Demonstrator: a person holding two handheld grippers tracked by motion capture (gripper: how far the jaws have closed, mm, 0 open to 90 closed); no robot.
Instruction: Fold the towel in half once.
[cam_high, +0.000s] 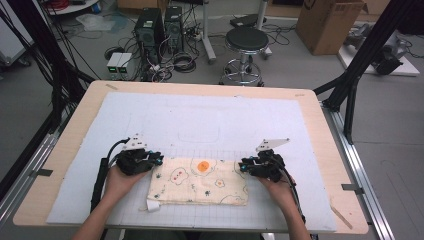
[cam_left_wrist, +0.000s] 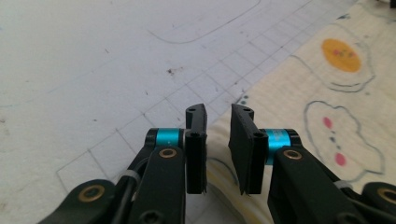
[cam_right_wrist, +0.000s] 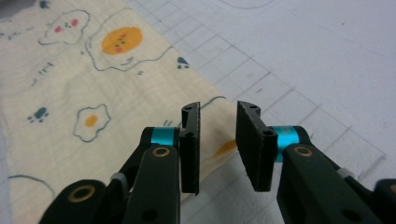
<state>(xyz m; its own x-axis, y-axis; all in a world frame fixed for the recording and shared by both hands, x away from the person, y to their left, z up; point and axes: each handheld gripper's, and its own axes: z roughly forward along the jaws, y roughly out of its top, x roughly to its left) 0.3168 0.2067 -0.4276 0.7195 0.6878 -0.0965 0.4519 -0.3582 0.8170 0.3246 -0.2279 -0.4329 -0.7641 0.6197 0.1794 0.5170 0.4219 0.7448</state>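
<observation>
I sit at a wooden table (cam_high: 320, 125) and hold 1 gripper in each hand. On the table lies a large pale mat (cam_high: 200, 115) with a thin grid of lines printed on its near part and a rounded outline drawn near its middle. The mat has some small dark spots.

On the near part of the mat a folded cream cloth (cam_high: 200, 181) lies flat. It has prints of fried eggs, clouds and small paws, and a white tag sticks out at its near left corner.

My left gripper (cam_high: 159, 159) is at the far left corner of the cloth. In the left gripper view its jaws stand a little apart, with a clear gap, and the edge of the cloth shows below and behind this gap. The pads do not press on it, so the gripper is released.

My right gripper (cam_high: 241, 165) is at the far right corner of the cloth. In the right gripper view its jaws are also apart over the cloth edge, with nothing pinched between them.

Behind the table I see a grey floor, a round black stool (cam_high: 246, 41), 2 black computer towers (cam_high: 160, 27) with many cables, and a cardboard box (cam_high: 327, 22). Black frame legs stand at both sides.
</observation>
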